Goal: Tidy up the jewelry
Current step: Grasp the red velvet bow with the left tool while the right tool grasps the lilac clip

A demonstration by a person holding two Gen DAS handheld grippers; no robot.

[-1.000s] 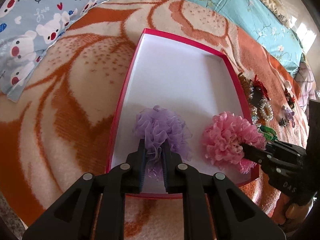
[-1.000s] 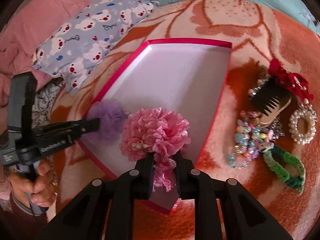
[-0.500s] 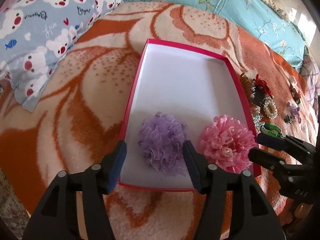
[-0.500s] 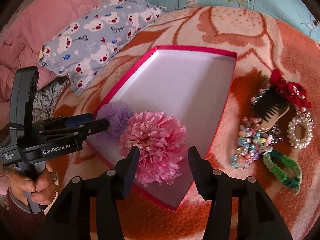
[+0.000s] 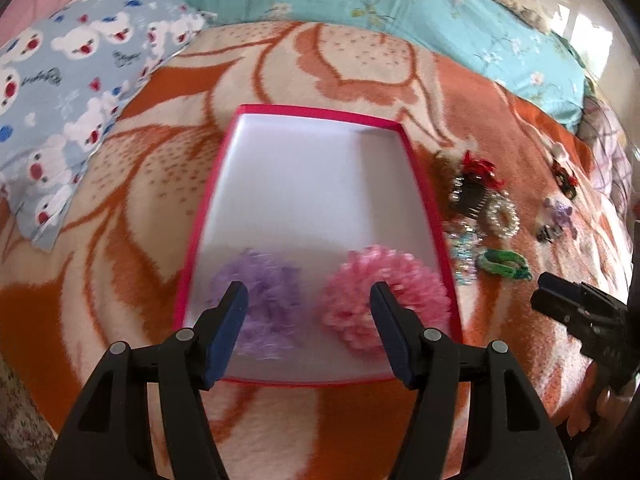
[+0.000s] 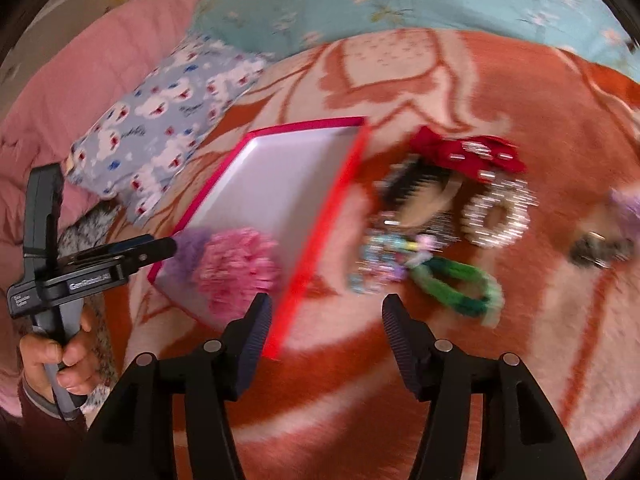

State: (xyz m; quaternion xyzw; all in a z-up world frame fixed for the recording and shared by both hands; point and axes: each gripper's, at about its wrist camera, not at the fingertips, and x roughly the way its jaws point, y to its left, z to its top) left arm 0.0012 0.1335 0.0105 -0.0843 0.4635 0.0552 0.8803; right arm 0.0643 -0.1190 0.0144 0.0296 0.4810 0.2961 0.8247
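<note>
A pink-rimmed white box point(image 5: 312, 184) lies on the orange blanket. A purple ruffled scrunchie point(image 5: 264, 304) and a pink one point(image 5: 352, 296) rest free at its near end. My left gripper point(image 5: 309, 290) hangs open above them, touching neither. My right gripper point(image 6: 328, 302) has drawn off to the right of the box; its jaws are opening with nothing between them, over bare blanket near a green band point(image 6: 456, 284). Beside that lie a beaded bracelet point(image 6: 380, 260), a pearl ring point(image 6: 496, 216), a black comb clip point(image 6: 416, 184) and a red bow point(image 6: 468, 152).
A bear-print pillow point(image 5: 60, 92) lies left of the box, a teal floral pillow point(image 5: 400, 12) behind it and a pink quilt point(image 6: 100, 72) further left. Small clips point(image 6: 600, 250) sit at the far right. A hand point(image 6: 60, 360) holds the left gripper's handle.
Both grippers let go of their scrunchies, opened and pulled back up. The right one swung right, from over the pink scrunchie to beside the loose jewelry.
</note>
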